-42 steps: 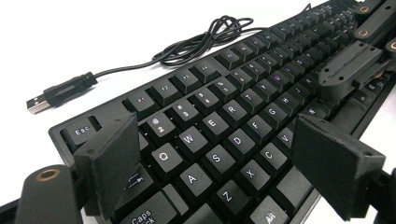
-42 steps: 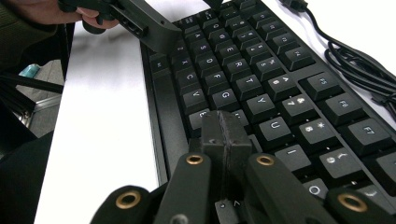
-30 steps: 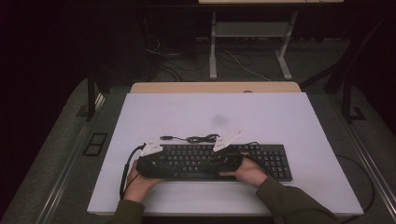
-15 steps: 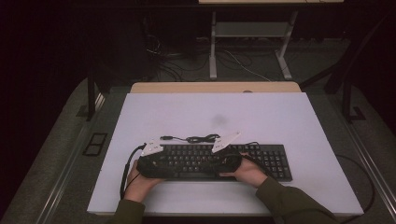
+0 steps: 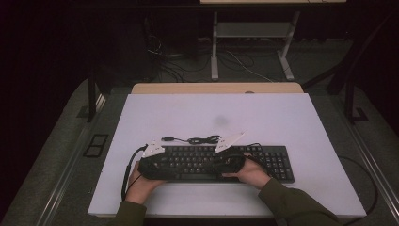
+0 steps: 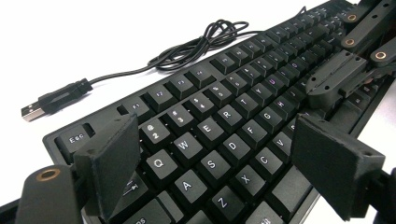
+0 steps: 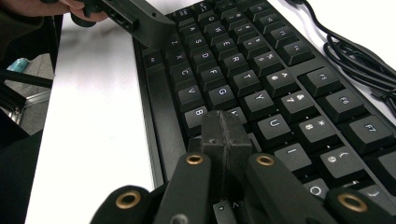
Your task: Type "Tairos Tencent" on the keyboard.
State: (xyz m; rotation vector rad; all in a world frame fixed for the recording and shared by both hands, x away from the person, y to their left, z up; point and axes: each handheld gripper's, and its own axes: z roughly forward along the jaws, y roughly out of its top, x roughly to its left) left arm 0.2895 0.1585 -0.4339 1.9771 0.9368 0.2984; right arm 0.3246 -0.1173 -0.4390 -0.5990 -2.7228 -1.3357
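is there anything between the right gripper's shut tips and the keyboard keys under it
Nothing visible. In the right gripper view the right gripper, jaws shut together, points straight down at the keyboard near the H and J keys, with no object between. Whether the tips touch a key cannot be told. The cable lies off behind the keyboard.

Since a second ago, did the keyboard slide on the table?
No. The keyboard sits in the same spot beside its coiled cable, equally close to the table's near edge.
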